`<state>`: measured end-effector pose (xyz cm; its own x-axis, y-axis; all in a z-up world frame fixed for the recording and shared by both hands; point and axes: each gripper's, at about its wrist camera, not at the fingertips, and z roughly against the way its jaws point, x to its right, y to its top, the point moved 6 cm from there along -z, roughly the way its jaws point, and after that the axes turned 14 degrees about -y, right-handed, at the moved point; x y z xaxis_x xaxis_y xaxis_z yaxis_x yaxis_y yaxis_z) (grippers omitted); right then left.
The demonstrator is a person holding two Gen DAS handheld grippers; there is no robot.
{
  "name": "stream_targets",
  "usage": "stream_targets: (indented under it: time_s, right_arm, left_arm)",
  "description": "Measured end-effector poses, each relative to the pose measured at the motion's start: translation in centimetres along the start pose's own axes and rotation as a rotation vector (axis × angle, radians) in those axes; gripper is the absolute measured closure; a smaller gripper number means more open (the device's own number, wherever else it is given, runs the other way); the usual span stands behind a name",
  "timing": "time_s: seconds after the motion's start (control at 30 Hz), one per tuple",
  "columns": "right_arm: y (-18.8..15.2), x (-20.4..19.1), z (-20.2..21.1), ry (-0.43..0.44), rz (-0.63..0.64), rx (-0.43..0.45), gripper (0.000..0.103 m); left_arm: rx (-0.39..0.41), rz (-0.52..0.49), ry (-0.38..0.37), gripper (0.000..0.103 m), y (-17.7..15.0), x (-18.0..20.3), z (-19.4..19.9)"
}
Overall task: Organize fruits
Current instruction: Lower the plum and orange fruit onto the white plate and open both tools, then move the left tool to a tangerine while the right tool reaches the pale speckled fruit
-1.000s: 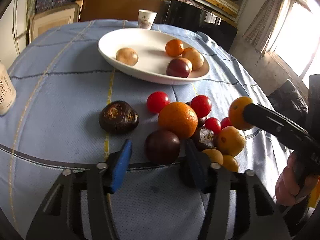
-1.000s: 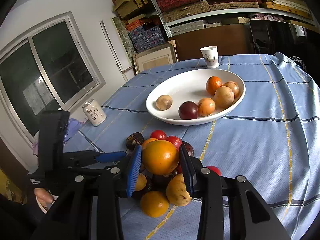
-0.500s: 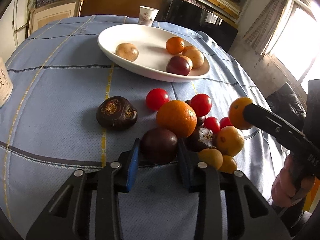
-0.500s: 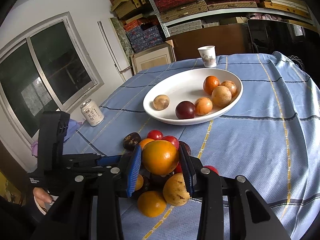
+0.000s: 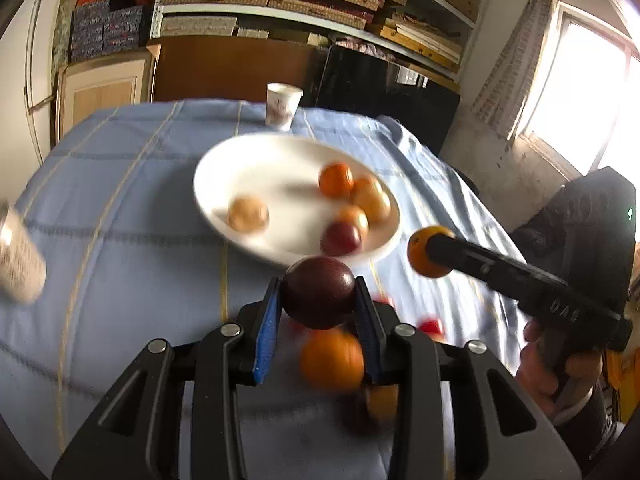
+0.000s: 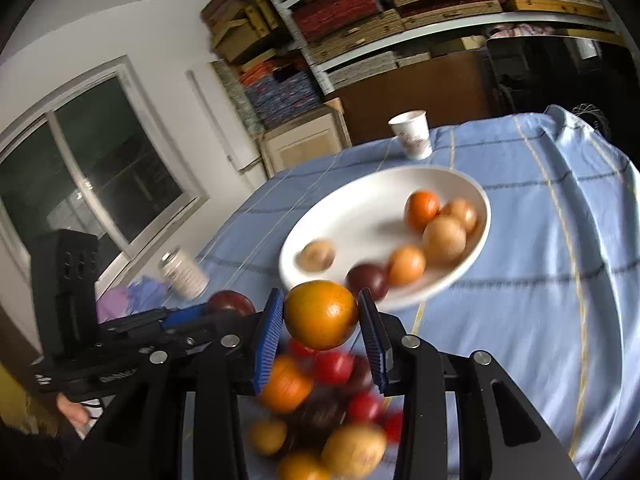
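Note:
In the left wrist view my left gripper (image 5: 318, 294) is shut on a dark purple fruit (image 5: 319, 291), lifted above the table. In the right wrist view my right gripper (image 6: 321, 316) is shut on an orange (image 6: 321, 314), also held off the cloth. That orange (image 5: 426, 251) and the right gripper show at the right of the left wrist view. The white plate (image 5: 224, 168) (image 6: 360, 204) ahead holds several fruits. A pile of loose fruit (image 6: 320, 404) lies on the blue cloth below both grippers, blurred. The purple fruit (image 6: 230, 303) shows at the left in the right wrist view.
A paper cup (image 5: 282, 106) (image 6: 412, 134) stands behind the plate. A drink can (image 6: 183, 274) (image 5: 16, 258) stands at the table's left side. A person's hand (image 5: 560, 368) grips the right tool. Shelves with boxes and a window lie beyond the table.
My left gripper closed on the dark purple fruit and lifted it from the cloth. My right gripper rose and moved toward the plate with the orange still held.

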<state>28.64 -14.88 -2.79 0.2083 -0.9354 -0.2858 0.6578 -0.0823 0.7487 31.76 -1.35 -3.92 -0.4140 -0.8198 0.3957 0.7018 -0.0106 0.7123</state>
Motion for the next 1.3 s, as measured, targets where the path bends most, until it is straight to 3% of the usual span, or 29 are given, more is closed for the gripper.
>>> stream_targets:
  time_s: [0.07,0.3,0.37,0.43,0.53,0.63,0.8,0.9,1.0,1.3]
  right_arm:
    - [1.0,0.3,-1.4,-0.030,0.000,0.000,0.064]
    - [2.7,1.1,-6.0,-0.118,0.038,-0.017,0.064]
    - [2.9,1.2,-6.6,-0.124,0.038,-0.017,0.062]
    - [3.2,1.4,-6.4,-0.113,0.021,-0.004,0.054]
    - [3.6,1.7,-4.6,-0.093,0.005,0.020,0.052]
    - [3.4,1.3,-2.3,-0.072,0.032,0.045,0.052]
    - [0.7,1.1,-0.4,-0.058,0.071,0.020,0.052]
    - [-2.3,2.1,-0.2,-0.047,0.046,-0.058,0.052]
    - [-4.1,2.8,0.3,-0.053,0.025,-0.097,0.052]
    - [-7.3,1.8,2.5,-0.055,0.091,-0.112,0.052]
  left_arm:
    - [-0.005,0.007,-0.008,0.068,1.5,-0.5,-1.2]
    - [-0.070,-0.002,0.079,0.068,4.3,-2.9,-6.7]
    - [-0.093,-0.017,0.095,0.057,4.5,-2.9,-7.9]
    - [-0.050,-0.018,0.153,0.032,4.9,-3.1,-7.2]
    - [0.006,-0.024,0.124,0.017,5.4,-2.6,-4.5]
    - [0.077,-0.029,0.117,0.009,5.1,-2.0,-1.1]
    - [0.130,-0.017,0.160,0.007,1.6,-2.6,2.2]
    - [0.096,0.024,0.212,0.007,-1.4,-4.2,2.9]
    - [0.064,0.077,0.203,0.007,-3.6,-5.1,3.5]
    - [0.045,0.041,0.278,0.007,-5.8,-5.1,3.9]
